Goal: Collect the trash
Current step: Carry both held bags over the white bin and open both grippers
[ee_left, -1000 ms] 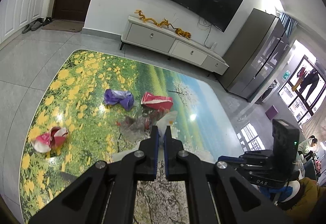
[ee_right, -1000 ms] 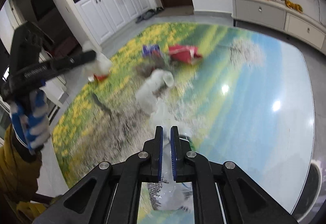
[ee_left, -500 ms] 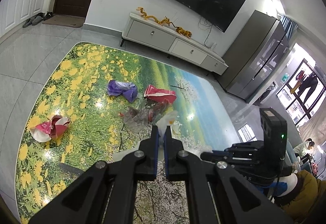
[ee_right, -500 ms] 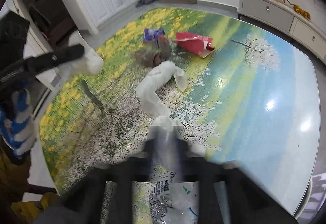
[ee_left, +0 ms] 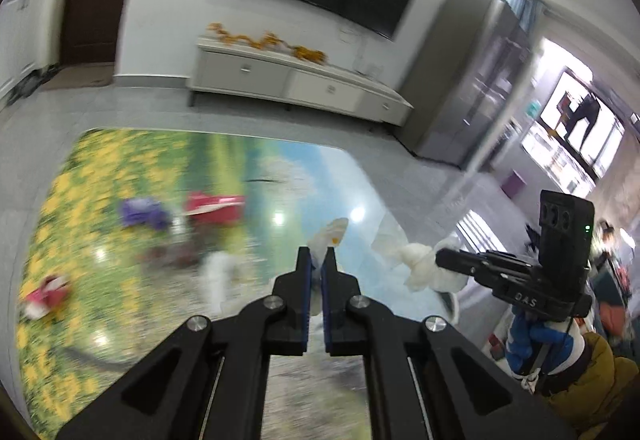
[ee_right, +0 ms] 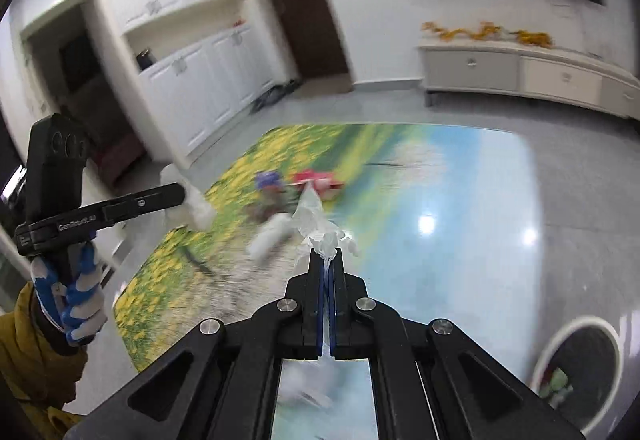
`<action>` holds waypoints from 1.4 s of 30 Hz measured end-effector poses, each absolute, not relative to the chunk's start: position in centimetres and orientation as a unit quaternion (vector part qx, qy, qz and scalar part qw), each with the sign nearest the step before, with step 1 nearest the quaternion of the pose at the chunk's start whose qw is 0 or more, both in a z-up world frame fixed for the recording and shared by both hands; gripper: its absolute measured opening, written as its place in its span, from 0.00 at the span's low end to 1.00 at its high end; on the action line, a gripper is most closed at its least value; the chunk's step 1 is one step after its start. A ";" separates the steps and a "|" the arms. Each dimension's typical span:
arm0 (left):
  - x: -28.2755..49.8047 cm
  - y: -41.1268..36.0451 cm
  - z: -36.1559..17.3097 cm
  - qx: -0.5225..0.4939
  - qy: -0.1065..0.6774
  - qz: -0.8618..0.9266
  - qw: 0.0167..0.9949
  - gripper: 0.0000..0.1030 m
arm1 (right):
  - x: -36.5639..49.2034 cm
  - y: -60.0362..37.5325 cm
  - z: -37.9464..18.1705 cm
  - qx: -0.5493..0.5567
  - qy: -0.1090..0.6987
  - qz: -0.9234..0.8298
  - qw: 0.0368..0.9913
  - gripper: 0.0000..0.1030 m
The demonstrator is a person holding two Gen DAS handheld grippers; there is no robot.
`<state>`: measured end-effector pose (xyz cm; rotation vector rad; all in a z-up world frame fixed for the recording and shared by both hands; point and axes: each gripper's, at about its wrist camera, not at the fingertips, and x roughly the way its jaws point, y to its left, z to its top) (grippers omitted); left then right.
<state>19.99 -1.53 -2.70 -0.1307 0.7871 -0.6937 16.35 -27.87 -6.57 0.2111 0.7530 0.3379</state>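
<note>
My left gripper (ee_left: 316,260) and right gripper (ee_right: 328,260), both angled down over the table (ee_right: 460,260), each pinched a white bag (ee_right: 316,224) edge. Red wrapper (ee_left: 214,203) lay far left; table's right side bare.

Bright; motion-blurred; ceiling-light glare; fisheye-warped edges

Glossy desk (ee_left: 340,191) printed with a landscape: yellow flowers at one end, blue sky at the other, ceiling lights mirrored in the sheen. Lay scattered on the flower end: purple wrapper (ee_left: 142,211), red packet (ee_left: 214,203) just beside it, another red-and-white scrap (ee_left: 42,294) well apart near the edge, pale crumpled piece (ee_right: 272,234) nearer. All blurred. Stood on grey tiled floor (ee_right: 580,167).
</note>
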 end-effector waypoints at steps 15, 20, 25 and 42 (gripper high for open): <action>18.9 -34.3 -7.2 0.064 0.459 -0.471 0.750 0.04 | 7.6 -54.6 -15.8 0.269 0.373 -0.100 0.882 0.04; 19.3 -41.6 -10.3 0.075 0.490 -0.480 0.724 0.06 | 8.3 -58.5 -19.8 0.307 0.389 -0.121 0.860 0.06; 19.9 -44.9 -12.8 0.069 0.521 -0.483 0.701 0.06 | 8.2 -60.8 -22.0 0.331 0.392 -0.142 0.846 0.31; 14.5 -36.3 -7.1 0.154 0.398 -0.418 0.802 0.07 | 6.4 -54.2 -15.9 0.252 0.362 -0.116 0.890 0.31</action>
